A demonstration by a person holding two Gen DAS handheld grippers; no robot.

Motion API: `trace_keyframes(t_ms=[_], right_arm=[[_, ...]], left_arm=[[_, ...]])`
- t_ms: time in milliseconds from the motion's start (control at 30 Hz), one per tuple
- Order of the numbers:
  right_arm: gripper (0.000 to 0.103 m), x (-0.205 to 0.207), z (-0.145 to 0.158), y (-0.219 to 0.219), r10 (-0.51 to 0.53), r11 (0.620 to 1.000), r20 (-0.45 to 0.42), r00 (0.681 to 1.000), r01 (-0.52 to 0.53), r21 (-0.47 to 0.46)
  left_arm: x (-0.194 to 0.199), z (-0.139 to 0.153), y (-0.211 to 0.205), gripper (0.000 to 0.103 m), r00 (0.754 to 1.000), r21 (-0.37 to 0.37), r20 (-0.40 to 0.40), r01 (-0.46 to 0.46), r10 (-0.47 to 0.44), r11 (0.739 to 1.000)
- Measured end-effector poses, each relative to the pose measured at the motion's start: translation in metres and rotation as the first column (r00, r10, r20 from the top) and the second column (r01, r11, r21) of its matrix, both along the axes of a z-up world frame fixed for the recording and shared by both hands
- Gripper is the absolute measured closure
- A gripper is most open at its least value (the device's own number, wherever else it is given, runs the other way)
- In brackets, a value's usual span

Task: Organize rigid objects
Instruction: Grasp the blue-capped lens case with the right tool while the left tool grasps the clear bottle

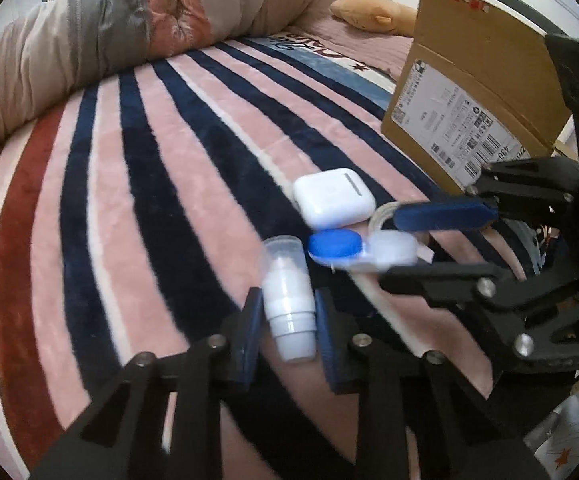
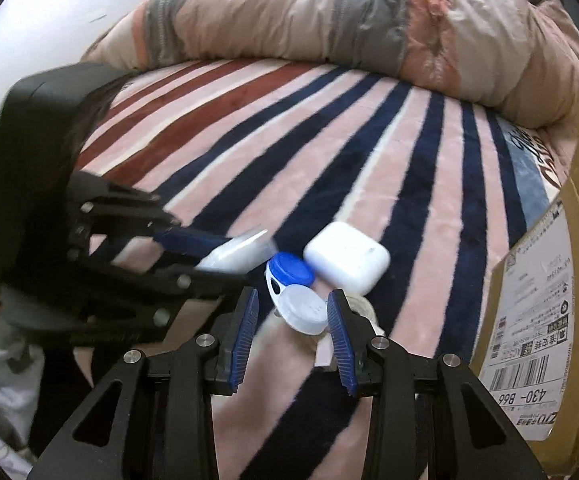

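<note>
A small white pump bottle with a clear cap [image 1: 289, 300] lies on the striped blanket between the pads of my left gripper [image 1: 287, 312], which closes on its base. A contact lens case with one blue and one white lid [image 1: 359, 250] lies just beyond it, and a white earbuds case [image 1: 333, 202] lies behind that. In the right wrist view my right gripper [image 2: 292, 312] is open around the white lid of the lens case [image 2: 297, 292]. The earbuds case [image 2: 347, 262] is just past it. The left gripper holds the bottle [image 2: 241, 254] at left.
A cardboard box [image 1: 469, 92] with a shipping label stands on the bed to the right, also seen in the right wrist view [image 2: 549, 300]. A rolled duvet [image 2: 349, 28] lies along the far side. A plush toy [image 1: 373, 12] rests by the headboard.
</note>
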State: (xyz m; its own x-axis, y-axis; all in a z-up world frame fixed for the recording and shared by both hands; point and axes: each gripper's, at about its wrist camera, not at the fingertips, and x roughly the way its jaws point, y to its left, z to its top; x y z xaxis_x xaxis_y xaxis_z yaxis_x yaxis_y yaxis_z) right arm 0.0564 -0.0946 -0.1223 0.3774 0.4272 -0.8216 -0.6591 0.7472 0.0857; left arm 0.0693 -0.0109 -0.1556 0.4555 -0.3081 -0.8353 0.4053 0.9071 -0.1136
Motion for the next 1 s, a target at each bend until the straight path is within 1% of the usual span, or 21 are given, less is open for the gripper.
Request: trace_keyframes(t_ms=[100,167,233,300,400,467,633,767,833,933,1000], right_arm=[[0.072,-0.004,0.002,0.005,0.061,0.998,-0.054,0.997,-0.059,0.037],[0.072,-0.006,0.004,0.009,0.076,0.997,-0.049,0.996,-0.075,0.026],[0.071,-0.008,0.003,0.016,0.087,0.996,-0.019,0.996,-0.087,-0.018],[0.070,-0.003,-0.003,0.023,0.078,0.994,-0.001,0.997,-0.077,-0.074],[0.070,0.006,-0.014,0.027,0.065,0.991,-0.029,0.997,-0.068,-0.118],[0.070,0.011,-0.018,0.029,0.069,0.987,-0.028,0.997,-0.072,-0.143],[0.070,0.019,-0.022,0.028,0.063,0.987,-0.063,0.996,-0.072,-0.146],[0.068,0.017,-0.022,0.031,0.076,0.983,-0.071,0.995,-0.087,-0.164],[0.065,0.015,-0.021,0.030,0.079,0.984,-0.088,0.993,-0.091,-0.150],[0.065,0.012,-0.016,0.027,0.082,0.991,-0.122,0.989,-0.094,-0.099],[0.065,0.010,-0.018,0.029,0.078,0.989,-0.117,0.990,-0.092,-0.119]], left_arm=[[0.001,0.005,0.015,0.080,0.999,0.010,0.022,-0.029,0.029,1.000],[0.001,0.007,0.026,0.080,0.998,0.002,0.025,-0.057,0.056,0.998],[0.004,0.006,0.036,0.080,0.996,0.001,0.020,-0.089,0.089,0.996],[0.008,0.001,0.041,0.080,0.994,0.007,0.005,-0.108,0.108,0.994],[0.010,-0.002,0.040,0.080,0.994,0.014,0.008,-0.105,0.105,0.994],[0.013,-0.004,0.039,0.080,0.994,0.010,0.005,-0.109,0.109,0.994],[0.017,-0.009,0.038,0.080,0.993,-0.004,0.006,-0.118,0.118,0.993],[0.018,-0.009,0.044,0.081,0.991,-0.048,-0.003,-0.134,0.134,0.990],[0.018,-0.008,0.046,0.081,0.991,-0.058,-0.003,-0.132,0.132,0.990],[0.016,-0.006,0.046,0.081,0.991,-0.068,-0.004,-0.137,0.137,0.988],[0.016,-0.004,0.046,0.081,0.990,-0.071,-0.002,-0.139,0.139,0.988]])
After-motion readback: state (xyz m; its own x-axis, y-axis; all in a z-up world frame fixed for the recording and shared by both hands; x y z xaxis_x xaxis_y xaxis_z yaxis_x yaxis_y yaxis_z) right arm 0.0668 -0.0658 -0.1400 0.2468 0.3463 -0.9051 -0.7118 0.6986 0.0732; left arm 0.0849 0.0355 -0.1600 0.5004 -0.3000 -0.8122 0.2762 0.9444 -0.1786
